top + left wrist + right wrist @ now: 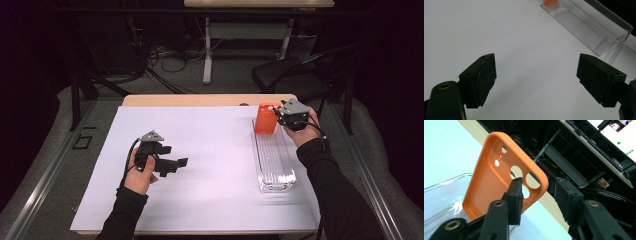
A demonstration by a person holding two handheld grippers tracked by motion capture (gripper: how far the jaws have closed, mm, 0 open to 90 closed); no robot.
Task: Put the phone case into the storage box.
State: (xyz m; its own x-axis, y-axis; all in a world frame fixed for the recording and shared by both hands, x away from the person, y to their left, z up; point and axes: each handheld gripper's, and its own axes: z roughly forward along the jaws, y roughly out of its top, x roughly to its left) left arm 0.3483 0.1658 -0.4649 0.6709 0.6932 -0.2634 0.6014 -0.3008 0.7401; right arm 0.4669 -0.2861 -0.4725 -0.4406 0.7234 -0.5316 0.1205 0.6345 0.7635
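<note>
Orange plastic is what you are working with: the phone case [499,177] is standing upright at the far end of the clear tray [274,165], just ahead of your right tongs [537,192]. Those right tongs are sitting with their jaws apart; one jaw is lying in front of the case's camera holes and the other is off to the side of the case's edge, so they are not clamping anything. Whether the case is resting inside the tray or just behind its far wall, I cannot tell for sure, though its lower edge is appearing to sit within the clear wall.

Your left tongs [536,82] are hovering wide open over bare white tabletop [210,150], holding nothing, with the tray well off toward their far right.

Judging by this, the case is either just placed or about to be picked, so the grip or the release is the part in hand. You are having plenty of open room between the two tongs, but the tabletop's far edge and right edge are lying close to your right tongs, and the tray's thin walls are crowding the case's base.
</note>
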